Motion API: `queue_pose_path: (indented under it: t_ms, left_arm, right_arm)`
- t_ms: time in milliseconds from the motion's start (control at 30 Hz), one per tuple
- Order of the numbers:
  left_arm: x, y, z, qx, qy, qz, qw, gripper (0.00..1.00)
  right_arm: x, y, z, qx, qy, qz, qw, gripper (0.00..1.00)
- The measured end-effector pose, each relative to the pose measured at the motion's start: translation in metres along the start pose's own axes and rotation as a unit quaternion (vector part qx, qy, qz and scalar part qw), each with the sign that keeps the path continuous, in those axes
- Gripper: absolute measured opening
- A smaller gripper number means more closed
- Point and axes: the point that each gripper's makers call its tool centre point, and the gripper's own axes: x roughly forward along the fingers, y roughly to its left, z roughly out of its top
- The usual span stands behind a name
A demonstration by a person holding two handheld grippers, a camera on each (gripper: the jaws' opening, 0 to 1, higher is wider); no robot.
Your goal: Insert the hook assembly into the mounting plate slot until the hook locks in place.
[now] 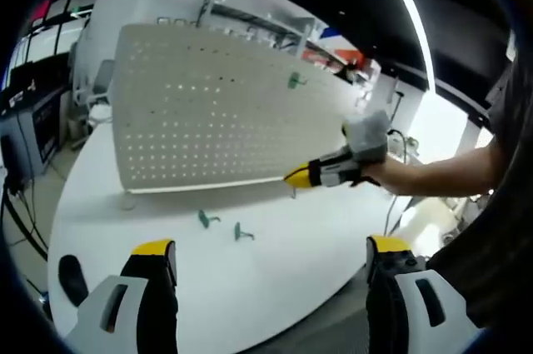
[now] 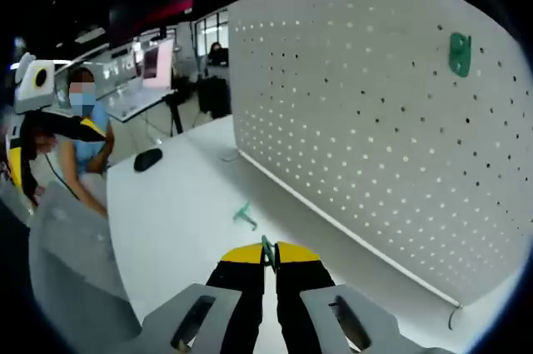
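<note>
Nearest in the left gripper view, the left gripper (image 1: pixel 271 258) showed its two yellow-tipped black jaws set wide apart with nothing between them, over the smooth white tabletop (image 1: pixel 275 279). Just beyond lay two small green plastic hooks (image 1: pixel 208 219) and (image 1: pixel 242 232), near each other on the table and apart from both grippers. Further out, a person's hand held the right gripper (image 1: pixel 298 177), its yellow tip close to the lower edge of the big white perforated pegboard (image 1: pixel 216 104), which stood upright on the table with regular rows of small round holes. One green hook (image 1: pixel 294 81) was already mounted high on the board.

Seen from the right gripper view, the right gripper (image 2: pixel 268 256) had its jaws pressed together on a thin green hook piece (image 2: pixel 267 250) that stuck up between the yellow pads. Past it one loose green hook (image 2: pixel 244 216) lay on the table, and a dark oval computer mouse (image 2: pixel 148 159) sat further off toward the far edge.
</note>
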Motion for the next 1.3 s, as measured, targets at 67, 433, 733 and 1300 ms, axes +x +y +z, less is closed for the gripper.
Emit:
queue_pose_path:
  t_ms: [67,433,733,1300]
  left_arm:
    - [0.001,-0.002,0.001,0.0,-0.001,-0.002,1.0,0.95]
    - [0.004,-0.011,0.004,-0.011,-0.001,-0.016,0.9998,0.83]
    - [0.005,-0.02,0.009,-0.036,-0.01,-0.034,0.9987,0.7]
    - [-0.004,-0.014,0.019,-0.067,-0.037,-0.04,0.9963,0.37]
  right_arm:
    - [-0.004,0.011,0.006,0.006,-0.01,0.009,0.9999,0.02]
    - [-0.033,0.079,0.052,0.062,-0.089,0.055,0.9925,0.02]
    - [-0.037,0.127,0.071,0.115,-0.126,0.101,0.9801,0.02]
    - [-0.044,0.161,0.096,0.07,-0.155,0.111,0.9791,0.02]
